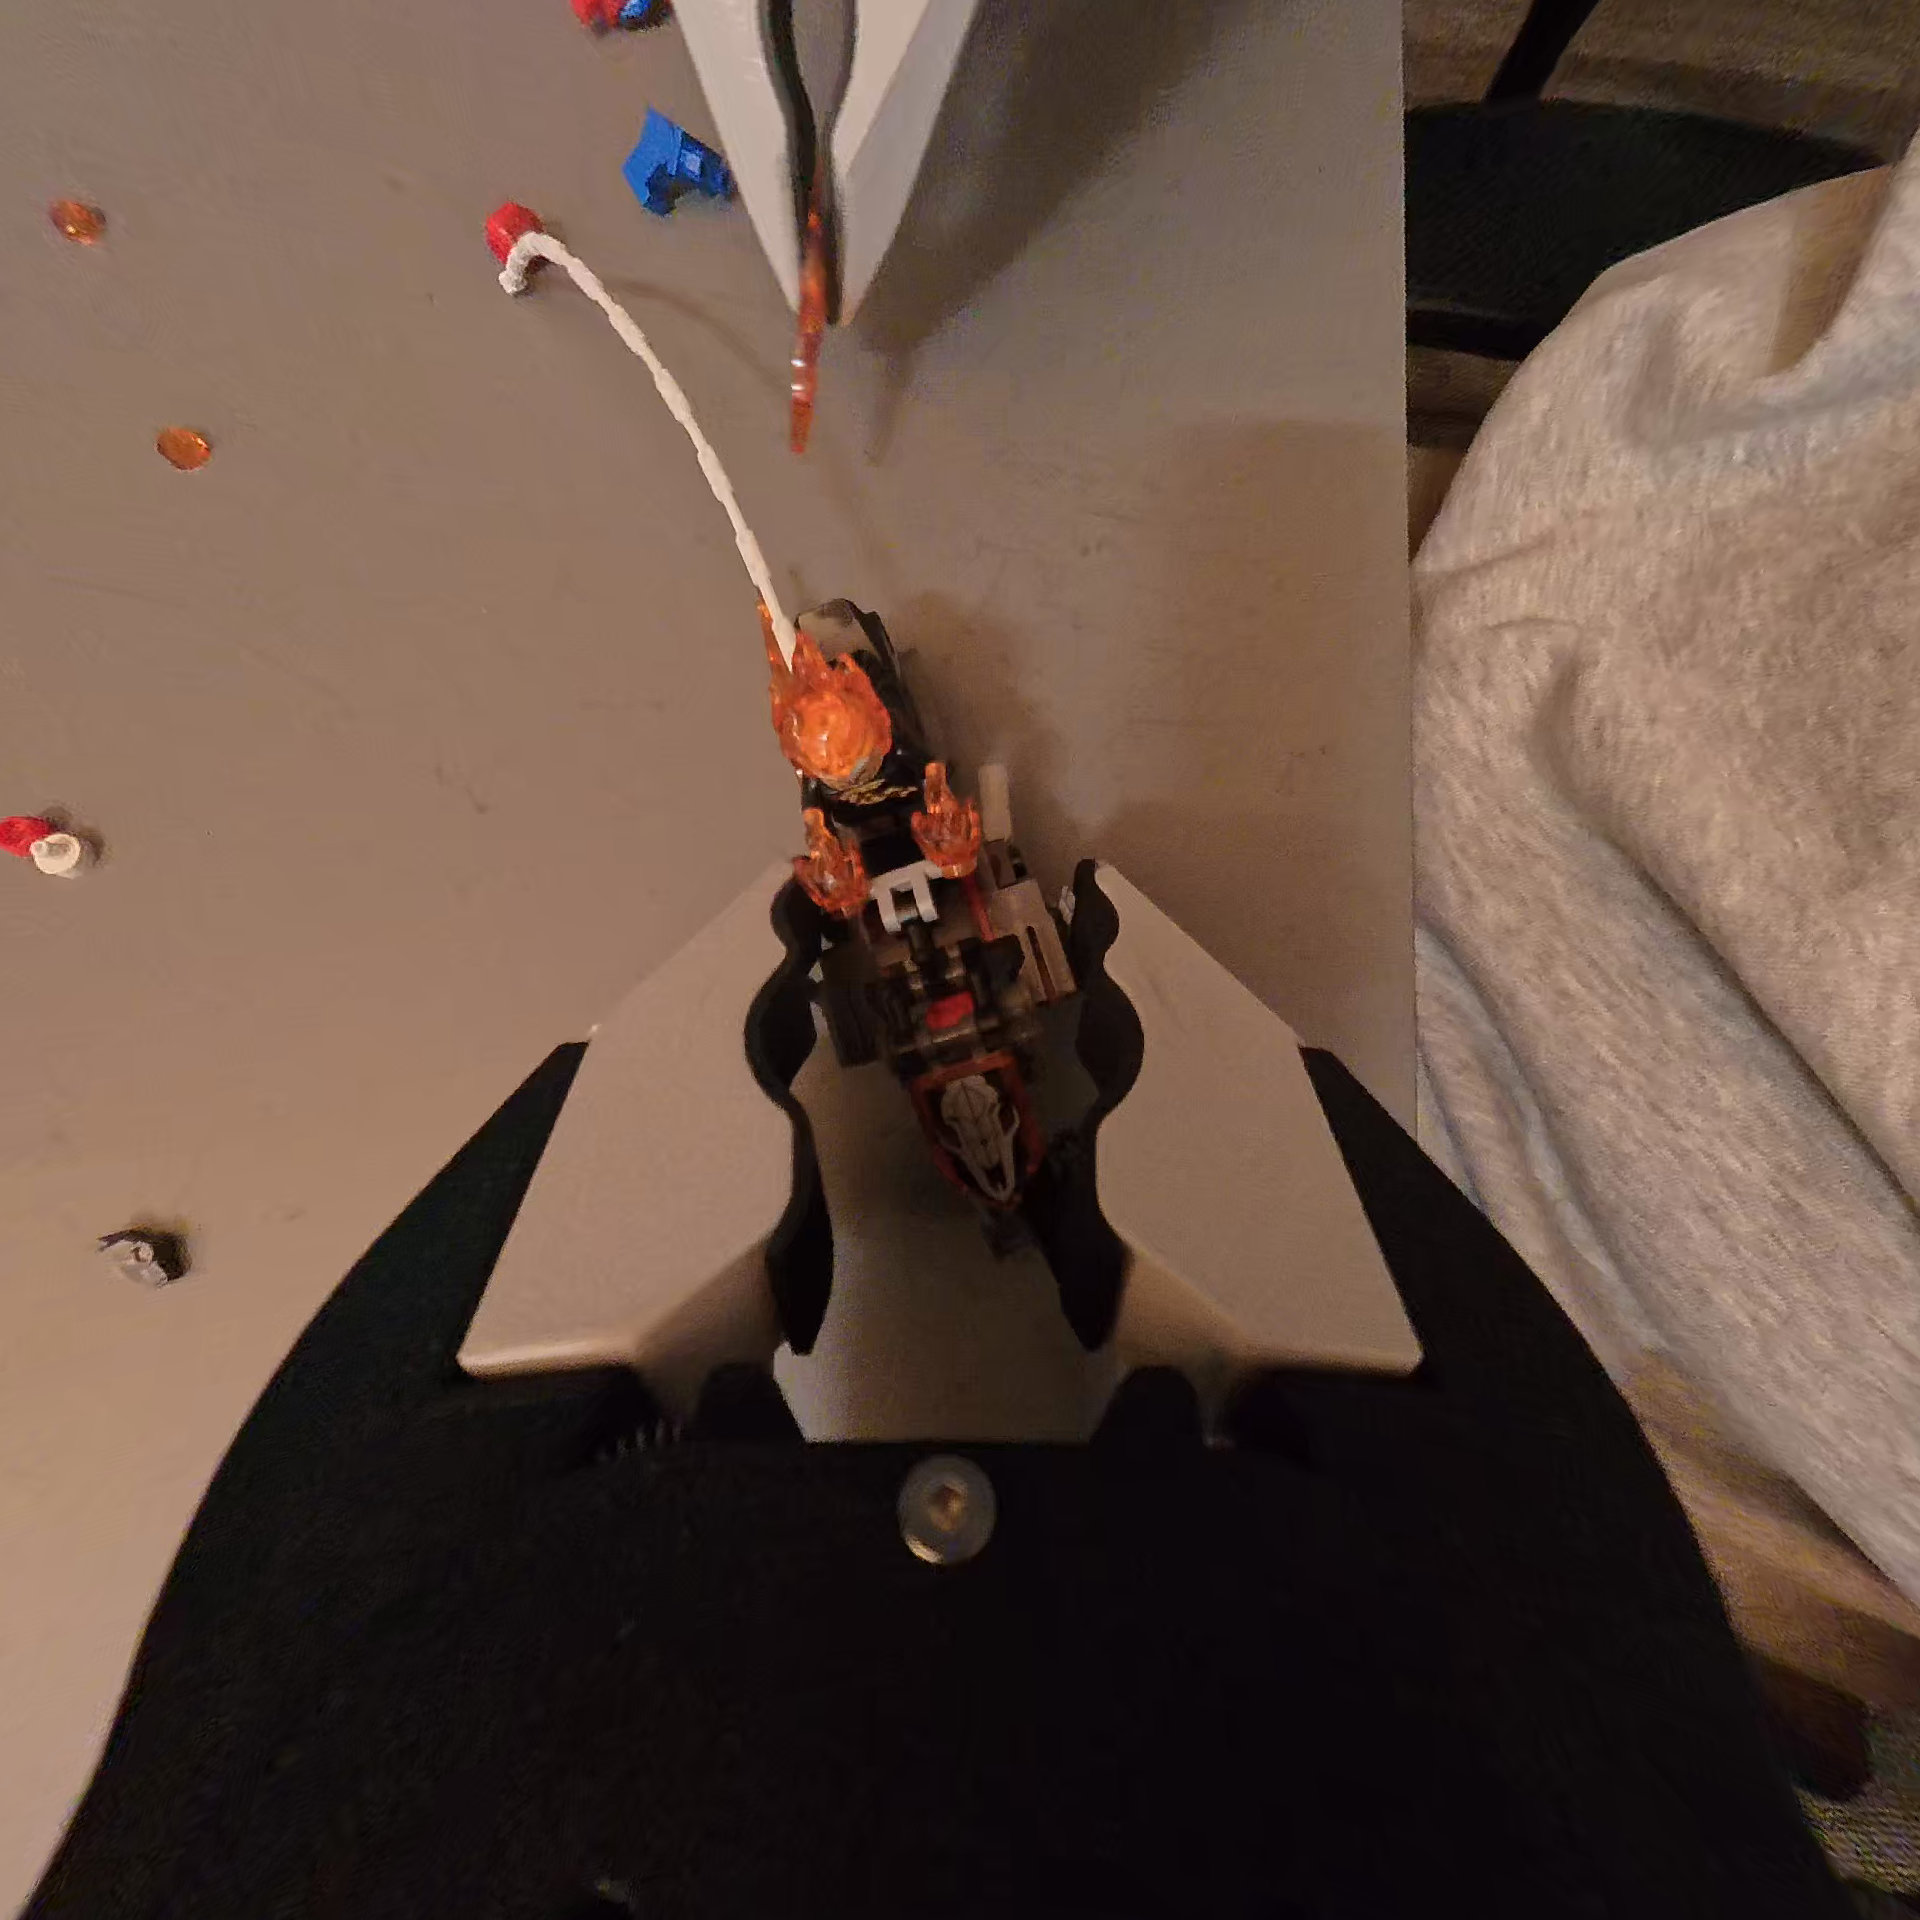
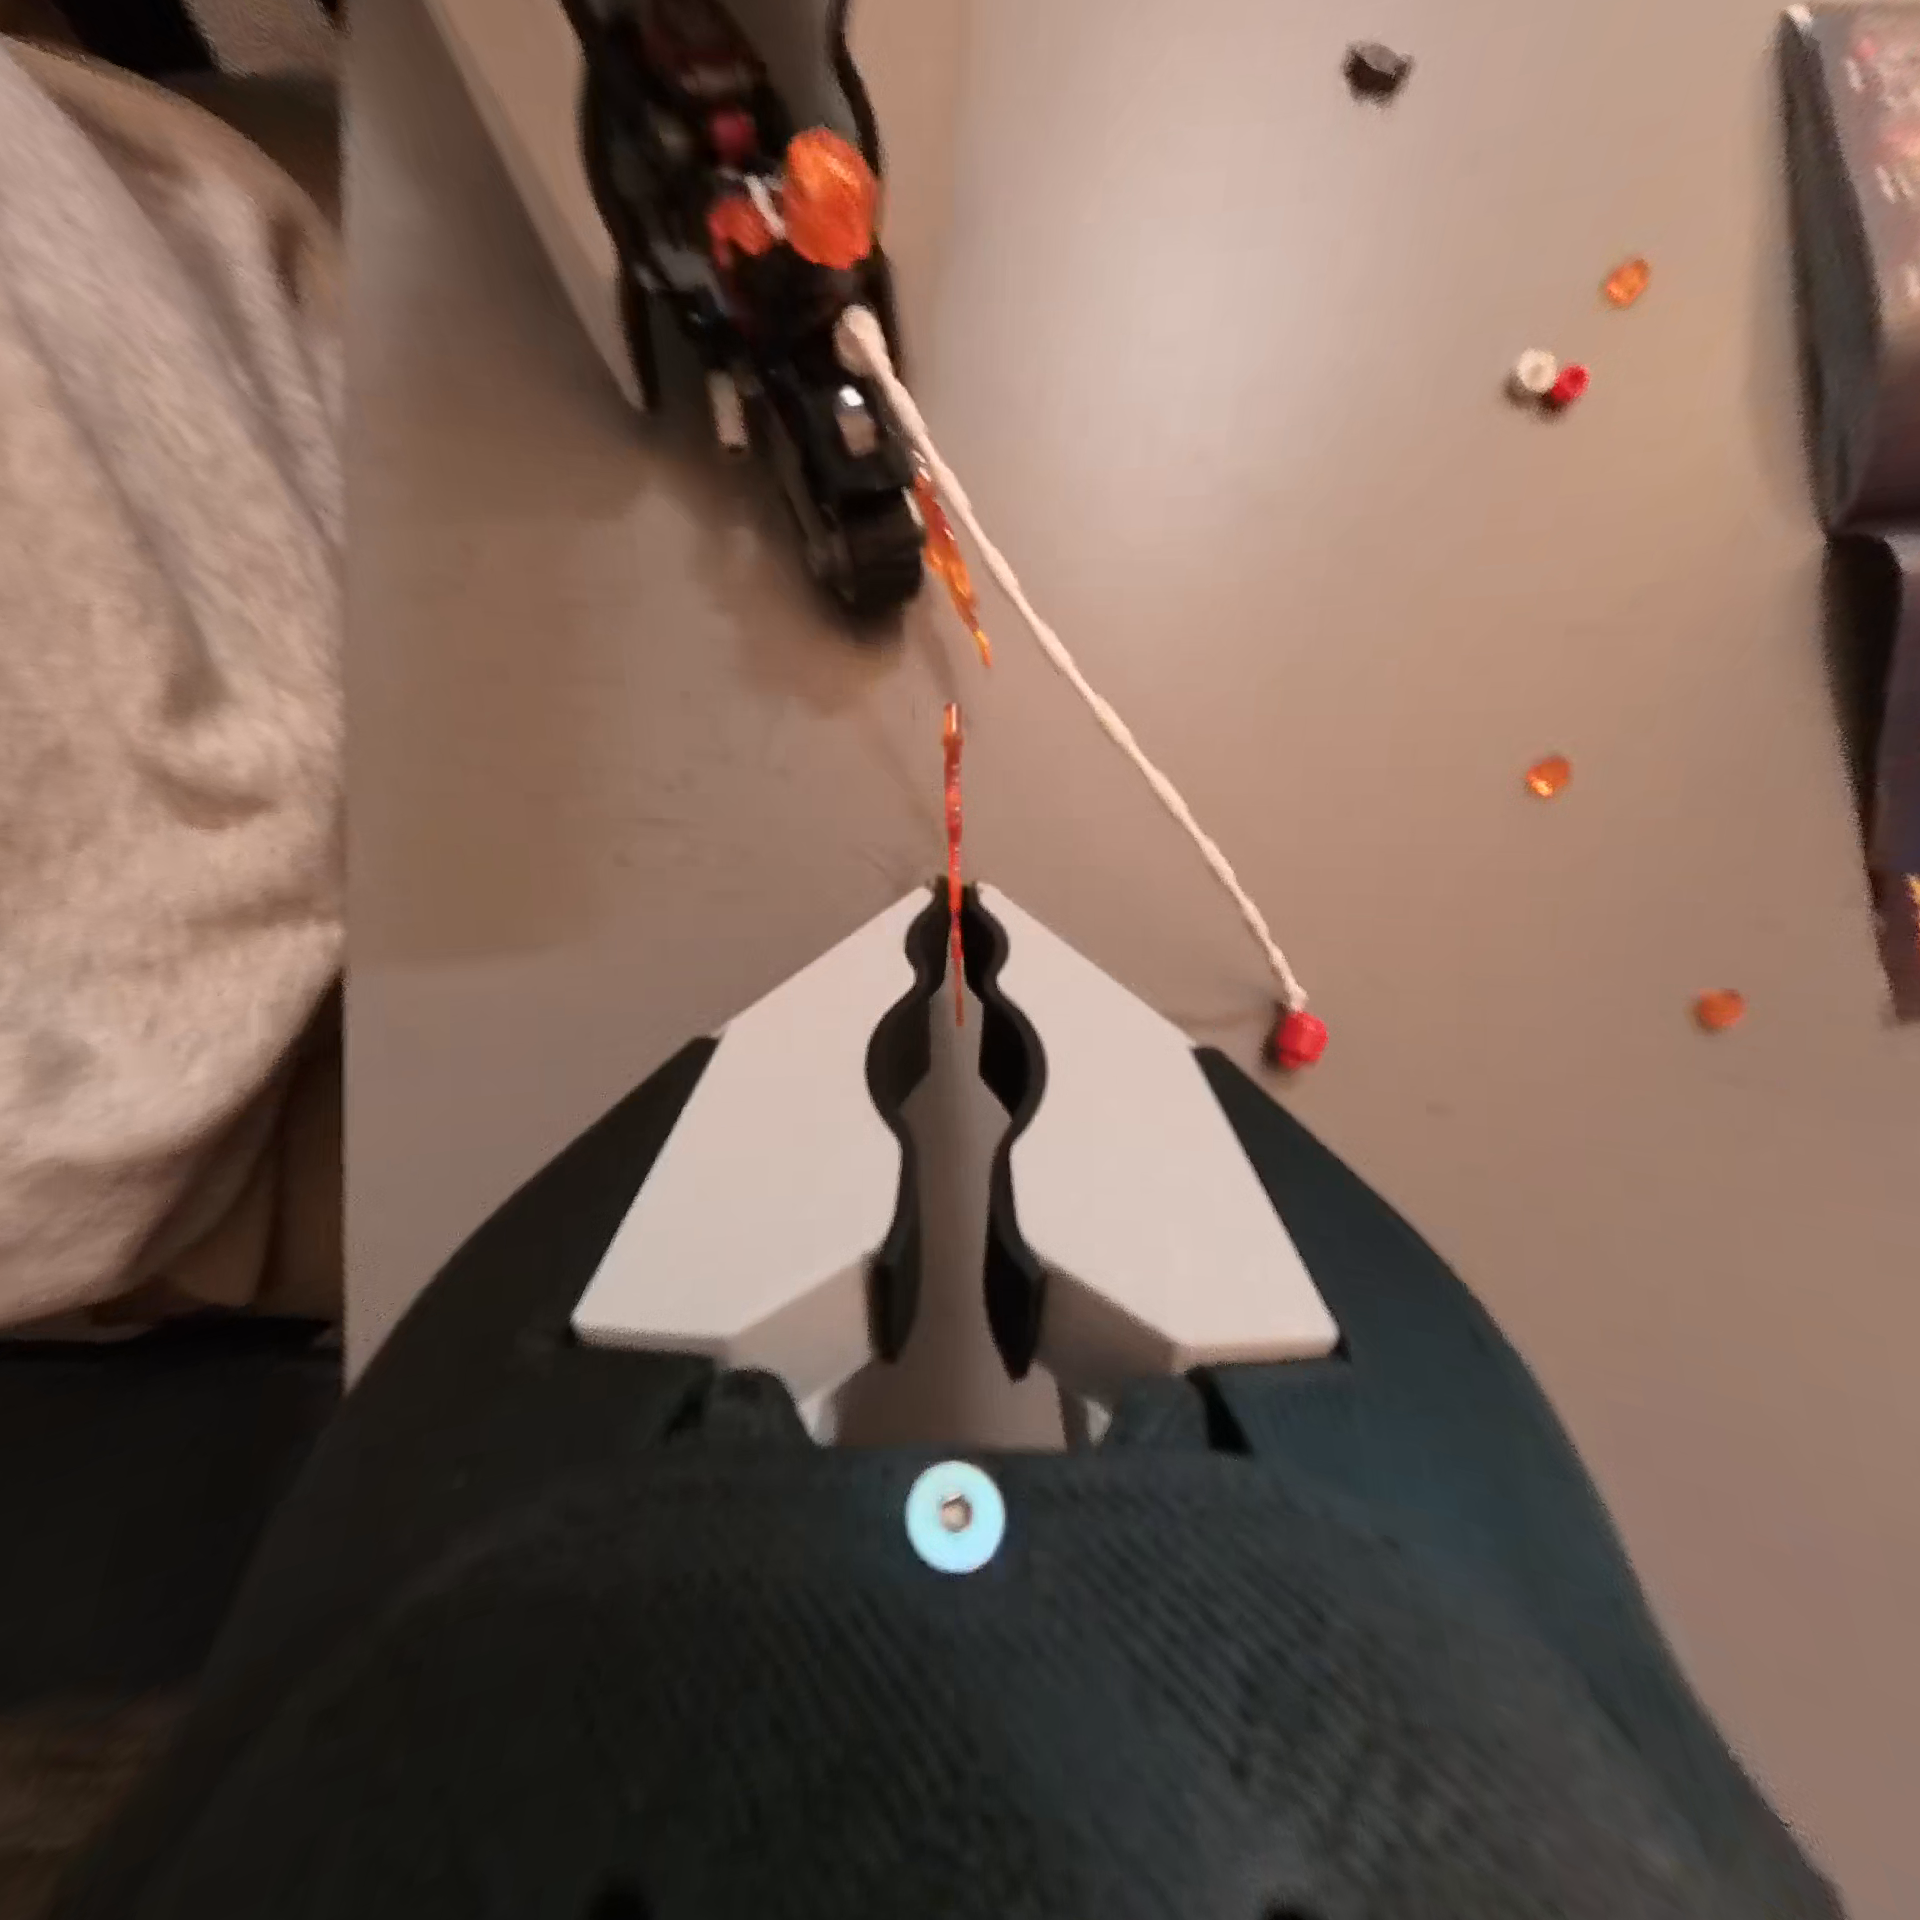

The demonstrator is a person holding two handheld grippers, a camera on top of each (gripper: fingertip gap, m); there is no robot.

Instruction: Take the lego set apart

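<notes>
My left gripper (image 1: 935, 904) is shut on a black and red lego motorcycle (image 1: 961, 1039) and holds it just above the table. A minifigure with an orange flame head (image 1: 831, 722) sits on it. A white string (image 1: 675, 405) runs from the bike to a red piece (image 1: 511, 227) on the table. My right gripper (image 2: 953, 896) is shut on a thin orange flame piece (image 2: 952, 790), a short way from the bike's rear (image 2: 852, 520). Another orange flame (image 2: 951, 561) is still on the bike. The left gripper (image 2: 769, 364) shows at the top of the right wrist view.
Loose pieces lie on the beige table (image 1: 416, 675): orange studs (image 1: 184, 448) (image 1: 78, 220), a blue piece (image 1: 675, 166), a red and white piece (image 1: 42, 842), a dark grey piece (image 1: 145, 1255). A dark box (image 2: 1860, 416) lies farther off. A grey cloth (image 1: 1662, 831) lies past the table edge. Tip to tip, the grippers are about 11 cm apart.
</notes>
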